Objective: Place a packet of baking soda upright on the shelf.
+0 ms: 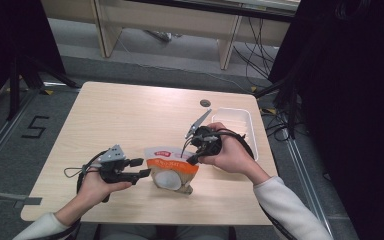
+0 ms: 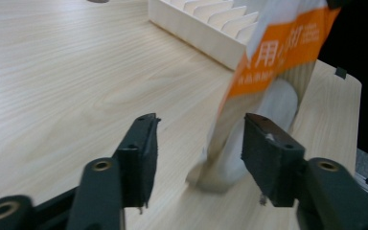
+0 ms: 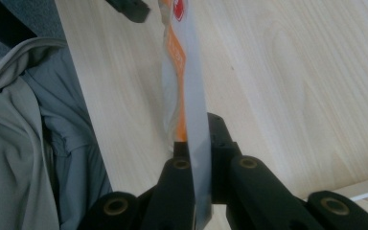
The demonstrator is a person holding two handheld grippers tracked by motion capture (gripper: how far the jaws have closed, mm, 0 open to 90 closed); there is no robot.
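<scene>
An orange and white pouch stands near the front edge of the light wooden table, between the 2 hands. The right gripper pinches the pouch's upper right edge; in the right gripper view its 2 black jaws are pressed together on the thin flat edge of the pouch, which rises straight up from between them. The left gripper sits just beside the pouch's left side, held low in the left hand. In the left gripper view its 2 jaws stand apart, and the pouch's lower corner lies in the gap close to the right jaw, whether touching cannot be told. A white ribbed tray rests on the table's right side, behind the right hand. A small dark round disc lies on the table beyond the tray's left corner.
</scene>
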